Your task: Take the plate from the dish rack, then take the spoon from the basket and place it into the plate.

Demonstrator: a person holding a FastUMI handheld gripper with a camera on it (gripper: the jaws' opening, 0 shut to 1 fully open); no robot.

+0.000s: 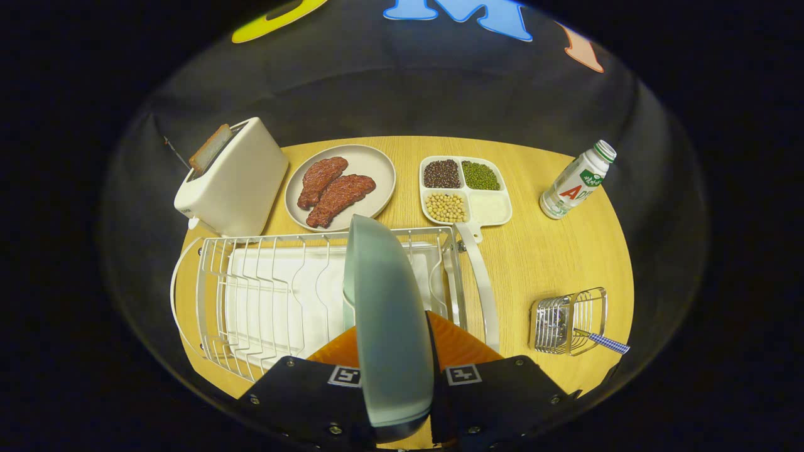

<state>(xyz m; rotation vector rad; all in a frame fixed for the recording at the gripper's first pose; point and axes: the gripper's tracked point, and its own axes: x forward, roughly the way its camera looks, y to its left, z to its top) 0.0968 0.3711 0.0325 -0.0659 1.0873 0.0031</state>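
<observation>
Gripper view: the plate (389, 320) is held on edge between the clamped fingers of the gripper (394, 383), above the dish rack (264, 295). The spoon (604, 341) is left in the basket (568, 321), well apart.

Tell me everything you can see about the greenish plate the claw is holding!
The plate is pale grey-green, smooth and matte, like ceramic or plastic. It stands on edge, seen nearly edge-on, between the two fingers of the claw, which press on its two faces. Its far rim reaches over the white wire dish rack. It looks empty and clean.
</observation>
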